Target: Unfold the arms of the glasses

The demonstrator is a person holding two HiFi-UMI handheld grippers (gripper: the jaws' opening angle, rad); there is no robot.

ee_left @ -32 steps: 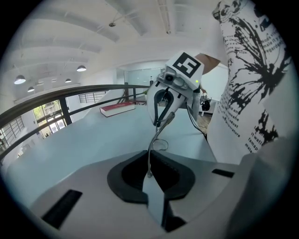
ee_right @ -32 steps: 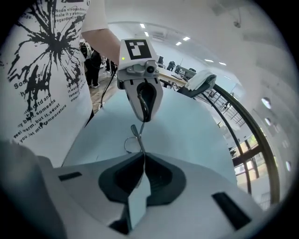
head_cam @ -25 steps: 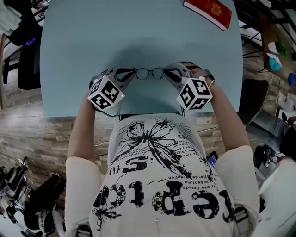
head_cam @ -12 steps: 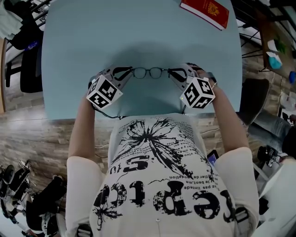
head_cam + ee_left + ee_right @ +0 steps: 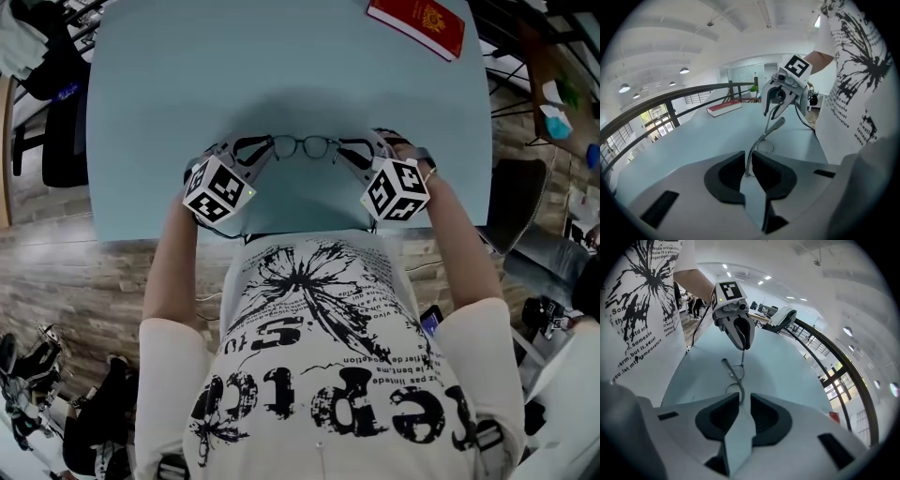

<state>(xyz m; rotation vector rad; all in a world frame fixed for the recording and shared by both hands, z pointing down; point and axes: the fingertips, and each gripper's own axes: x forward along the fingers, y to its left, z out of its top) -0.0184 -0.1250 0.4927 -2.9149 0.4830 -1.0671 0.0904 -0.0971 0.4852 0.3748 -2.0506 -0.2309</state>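
From the head view, the light blue table [image 5: 281,66] lies bare across most of its width. Only one red book [image 5: 419,23] sits at the far right corner, so there is plenty of open surface beyond the work. The one pair of glasses [image 5: 303,147] sits in the middle, close to the near edge, with the person's printed shirt just behind that edge. The two grippers close in from either side: the left gripper [image 5: 265,148] at the glasses' left end and the right gripper [image 5: 342,150] at the right end. Each carries one marker cube. Wood floor shows past the table's left and right edges. Up close in the left gripper view, the jaws are pinched almost together on the thin wire end of the frame. One lens loop and one arm with a thicker tip [image 5: 778,124] run away toward the right gripper, and the book lies far off to the left. Only the right gripper view shows that gripper's jaws, which have just been opening. A clear gap now stands between the pads, and the frame's end lies in it along the left pad, not squeezed.
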